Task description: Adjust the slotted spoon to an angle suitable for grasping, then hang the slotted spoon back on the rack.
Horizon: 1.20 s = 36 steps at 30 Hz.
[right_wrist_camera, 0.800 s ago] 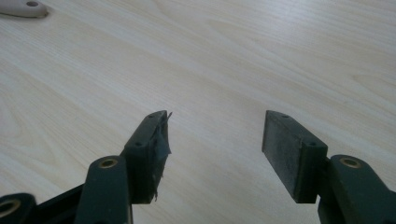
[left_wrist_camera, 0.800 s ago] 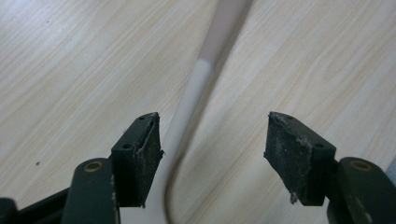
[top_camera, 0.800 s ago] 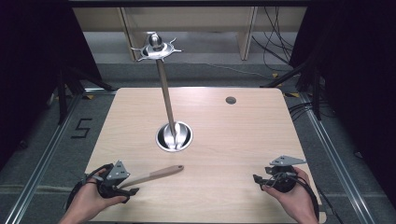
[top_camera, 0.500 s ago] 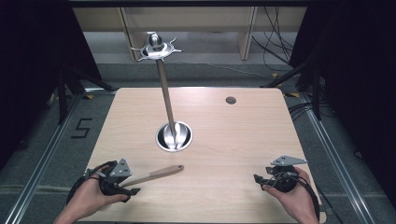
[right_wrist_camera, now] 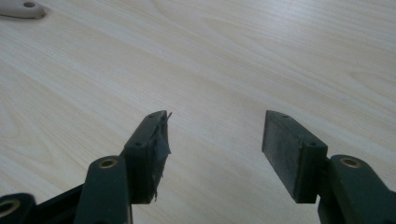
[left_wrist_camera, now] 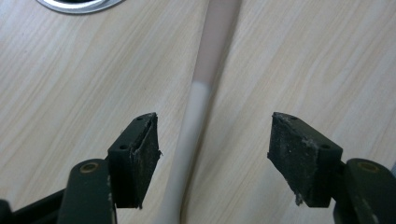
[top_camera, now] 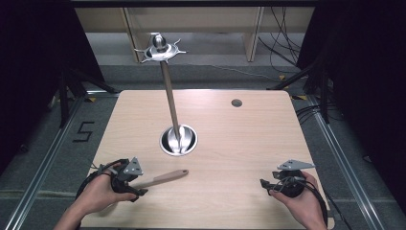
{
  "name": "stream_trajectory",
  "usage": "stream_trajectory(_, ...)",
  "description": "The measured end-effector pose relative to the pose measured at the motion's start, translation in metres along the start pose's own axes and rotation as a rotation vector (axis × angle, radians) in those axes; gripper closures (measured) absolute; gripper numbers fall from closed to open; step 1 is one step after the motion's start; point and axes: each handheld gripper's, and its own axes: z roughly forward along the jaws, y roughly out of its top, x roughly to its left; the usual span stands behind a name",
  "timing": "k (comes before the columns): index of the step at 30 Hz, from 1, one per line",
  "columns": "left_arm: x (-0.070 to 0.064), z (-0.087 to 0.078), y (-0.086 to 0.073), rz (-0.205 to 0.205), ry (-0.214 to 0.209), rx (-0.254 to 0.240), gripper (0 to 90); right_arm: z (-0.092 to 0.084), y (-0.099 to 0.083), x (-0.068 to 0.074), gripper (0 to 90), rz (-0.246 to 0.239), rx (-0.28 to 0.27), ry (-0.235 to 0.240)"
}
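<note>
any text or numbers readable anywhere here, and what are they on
"5": a black mark on the grey floor left of the table.
No lettering can be read on the wooden utensil, the metal stand or either gripper.

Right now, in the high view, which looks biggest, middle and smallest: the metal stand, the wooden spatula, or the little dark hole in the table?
1. Metal stand, by far the tallest.
2. Wooden spatula.
3. Dark hole, smallest, though farther away.
</note>
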Motion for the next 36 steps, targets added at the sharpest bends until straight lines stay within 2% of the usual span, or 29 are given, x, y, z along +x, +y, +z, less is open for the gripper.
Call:
stream_trajectory(3,0.000,0.002,0.007,0.003,-0.005,-0.007,32.6,0.000,0.000,0.000,41.5,-0.005,-0.007,-0.006)
stream_trajectory(5,0.001,0.003,0.015,0.026,-0.014,0.004,32.6,0.000,-0.001,-0.001,41.5,0.001,-0.009,-0.011)
stream_trajectory(6,0.004,0.003,0.023,0.067,-0.016,0.028,32.8,0.000,-0.001,-0.002,41.5,0.001,-0.007,-0.009)
stream_trajectory(8,0.004,0.005,0.027,0.056,-0.015,0.023,33.0,0.001,-0.001,-0.003,41.5,-0.001,-0.008,-0.005)
stream_trajectory(9,0.006,0.007,0.035,0.079,-0.023,0.027,33.1,0.000,-0.002,-0.004,41.5,0.005,-0.010,-0.007)
stream_trajectory(10,0.005,0.011,0.038,0.040,-0.037,0.002,33.1,0.001,-0.003,-0.006,41.5,-0.007,-0.019,-0.006)
stream_trajectory(13,0.006,0.014,0.044,0.038,-0.047,0.014,34.4,-0.001,-0.002,-0.005,41.5,0.015,-0.004,-0.006)
stream_trajectory(14,0.007,0.016,0.047,0.062,-0.049,0.017,34.8,-0.001,-0.001,-0.004,41.5,0.016,-0.008,-0.007)
stream_trajectory(15,0.009,0.018,0.053,0.090,-0.057,0.051,35.5,-0.001,-0.001,-0.004,41.5,0.006,-0.016,-0.013)
stream_trajectory(16,0.006,0.020,0.054,0.060,-0.067,0.030,36.4,-0.001,0.000,-0.004,41.5,0.012,-0.006,-0.003)
stream_trajectory(17,0.006,0.020,0.054,0.060,-0.067,0.030,36.7,0.000,0.001,-0.004,41.5,-0.001,-0.012,-0.009)
stream_trajectory(20,0.006,0.023,0.062,0.094,-0.076,0.076,37.8,0.002,0.003,-0.002,41.5,0.005,-0.004,0.000)
stream_trajectory(21,0.006,0.024,0.063,0.103,-0.077,0.080,38.6,0.003,0.003,-0.003,41.5,-0.034,-0.017,-0.008)
stream_trajectory(24,0.005,0.026,0.066,0.104,-0.087,0.104,40.7,0.002,0.003,-0.001,41.5,-0.009,-0.015,-0.003)
stream_trajectory(26,0.007,0.031,0.069,0.124,-0.099,0.152,42.3,0.003,0.003,-0.002,41.5,-0.001,-0.012,0.001)
stream_trajectory(27,0.008,0.034,0.069,0.132,-0.108,0.172,43.0,0.002,0.003,-0.003,41.5,0.000,-0.011,0.005)
stream_trajectory(28,0.008,0.034,0.069,0.132,-0.108,0.172,43.6,0.002,0.003,-0.003,41.5,0.000,-0.011,0.005)
stream_trajectory(29,0.009,0.036,0.069,0.138,-0.111,0.200,44.3,0.003,0.004,-0.003,41.5,-0.003,-0.015,0.006)
stream_trajectory(34,0.010,0.043,0.069,0.147,-0.126,0.244,46.4,0.004,0.004,-0.003,41.5,-0.006,-0.009,0.016)
stream_trajectory(35,0.010,0.045,0.069,0.151,-0.131,0.252,46.6,0.005,0.003,-0.004,41.5,-0.024,-0.020,0.010)
stream_trajectory(36,0.011,0.048,0.069,0.149,-0.135,0.269,47.1,0.003,0.003,-0.004,41.5,-0.008,-0.016,0.008)
